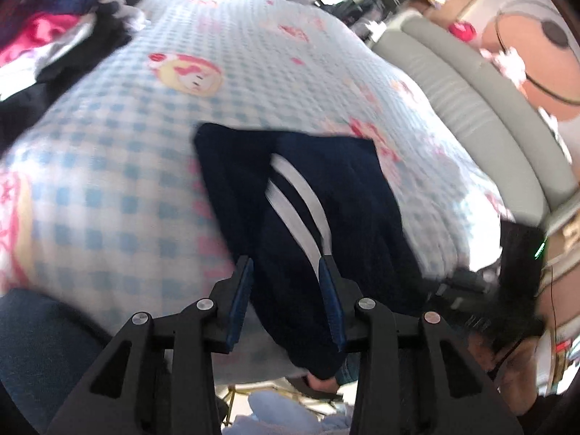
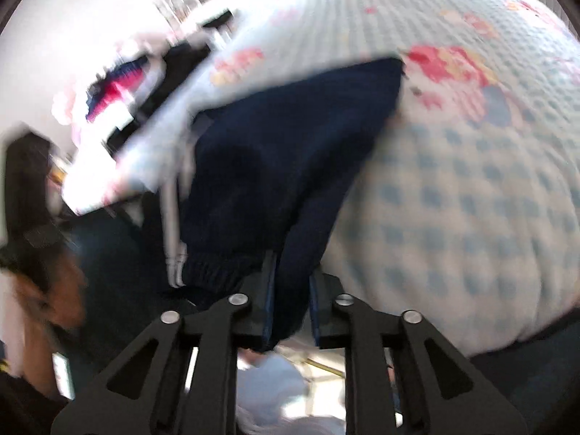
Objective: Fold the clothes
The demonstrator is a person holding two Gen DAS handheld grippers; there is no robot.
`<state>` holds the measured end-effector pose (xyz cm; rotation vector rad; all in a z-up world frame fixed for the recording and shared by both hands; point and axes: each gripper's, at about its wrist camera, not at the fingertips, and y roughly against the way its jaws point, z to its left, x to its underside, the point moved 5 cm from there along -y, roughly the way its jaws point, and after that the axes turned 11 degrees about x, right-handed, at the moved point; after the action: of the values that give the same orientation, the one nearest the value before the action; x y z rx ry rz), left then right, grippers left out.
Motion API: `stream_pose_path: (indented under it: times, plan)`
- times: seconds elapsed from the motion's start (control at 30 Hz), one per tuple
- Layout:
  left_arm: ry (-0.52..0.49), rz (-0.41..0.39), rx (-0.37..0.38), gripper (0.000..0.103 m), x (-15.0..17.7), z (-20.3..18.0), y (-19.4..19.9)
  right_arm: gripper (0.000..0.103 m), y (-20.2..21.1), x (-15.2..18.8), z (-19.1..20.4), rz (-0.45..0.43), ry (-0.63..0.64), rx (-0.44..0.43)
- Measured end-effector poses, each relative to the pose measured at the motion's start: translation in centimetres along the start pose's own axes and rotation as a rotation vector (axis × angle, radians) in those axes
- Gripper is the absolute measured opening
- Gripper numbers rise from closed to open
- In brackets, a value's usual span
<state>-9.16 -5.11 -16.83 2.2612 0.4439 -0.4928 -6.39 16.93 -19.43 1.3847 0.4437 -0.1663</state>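
While both views are smeared with motion blur, I can make out the left hand-held gripper (image 1: pixel 286 299) at the bottom centre of its frame with its blue-padded fingers (image 1: pixel 241 301) standing apart; the dark navy knit garment with two white stripes (image 1: pixel 301 199) runs down between them. I cannot tell whether they pinch it or merely straddle it, since bedding shows in the gap beside the left finger. The right hand-held gripper (image 2: pixel 291 308), bottom centre of its own frame, looks clenched on a narrow fold of the same garment, close by its ribbed cuff (image 2: pixel 214 272).

The garment drapes from the grippers up to the middle of each frame, lying on the blue-and-white checked bed cover with pink cartoon prints (image 1: pixel 127 181), its lower end hanging off the near edge of the bed.

My worries: if the left pinch is loose, the hanging end's weight could drag the cloth out, and the fold would skew. The right one holds only a thin bunch, which may slip through. Moving fast, I could also catch the bed cover along with it.

Further off, at the upper left of the left view, a heap of mixed dark, red and white clothes (image 1: pixel 61 21) lies well apart.
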Motion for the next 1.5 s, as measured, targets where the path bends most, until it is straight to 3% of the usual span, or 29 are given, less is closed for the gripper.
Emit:
stream_pose_path:
  times: [0.07,0.13,0.2,0.3,0.37,0.47,0.57,0.63,0.7,0.73,0.77,0.87,1.0,1.13,1.27,1.33,1.4,1.5]
  plan:
    - [0.023,-0.019,0.005,0.038,-0.5,0.7,0.3,0.025,-0.7,0.6,-1.0,0.035,-0.037,0.004]
    - [0.028,-0.011,-0.006,0.036,-1.0,0.9,-0.7,0.029,0.2,0.0,-1.4,0.003,-0.044,0.011]
    - [0.029,0.004,-0.035,0.021,-1.1,1.1,-1.8,0.036,1.0,-0.5,-1.7,-0.029,-0.050,0.021]
    - [0.008,-0.008,-0.045,0.020,-1.8,1.0,-2.5,0.036,2.3,-1.8,-1.1,-0.113,0.013,0.133]
    - [-0.009,-0.008,-0.056,0.020,-2.0,0.9,-3.0,0.036,3.4,-3.0,-0.2,-0.161,0.014,0.092]
    - [0.003,-0.035,-0.103,0.020,-2.0,1.7,-2.7,0.037,3.1,-5.4,2.9,-0.166,0.046,-0.041]
    - [0.045,-0.091,-0.129,0.020,-1.8,3.1,-1.5,0.049,0.4,-7.2,7.3,-0.120,0.156,-0.066]
    - [0.081,-0.101,-0.105,0.020,-1.4,3.9,-0.9,0.064,-1.2,-7.8,9.1,-0.087,0.214,-0.064]
    - [0.109,-0.113,-0.083,0.020,-1.2,4.6,-0.4,0.068,-4.1,-7.8,10.1,-0.014,0.250,-0.035]
    - [0.108,-0.121,-0.071,0.020,-1.2,4.6,-0.3,0.059,-5.1,-7.7,10.2,0.008,0.244,-0.011]
    - [0.102,-0.128,-0.052,0.020,-1.3,4.4,-0.2,0.039,-6.1,-7.6,10.2,0.027,0.236,0.012]
    - [0.065,-0.132,0.009,0.020,-1.5,3.4,-0.3,0.013,-4.6,-7.1,7.4,-0.006,0.141,-0.025]
    - [0.012,-0.092,0.083,0.021,-1.8,1.6,-1.7,0.007,-2.6,-6.5,3.7,-0.050,0.015,-0.074]
    - [-0.011,-0.008,0.074,0.023,-1.6,0.6,-4.3,0.007,-0.5,-5.9,0.0,-0.092,-0.110,-0.121]
    - [-0.040,0.102,0.104,0.027,-0.9,-1.0,-7.2,0.007,-1.4,-4.0,-2.5,-0.041,-0.128,-0.064]
    - [-0.022,0.104,0.154,0.038,-1.1,-1.7,-7.8,0.007,-1.5,-3.5,-3.0,-0.036,-0.124,-0.057]
    - [0.008,0.075,0.203,0.056,-1.7,-1.9,-7.8,0.007,-1.8,-3.6,-2.4,-0.033,-0.124,-0.053]
    - [0.065,0.047,0.280,0.062,-2.5,-1.9,-7.8,0.008,-2.5,-3.9,-1.5,-0.027,-0.115,-0.051]
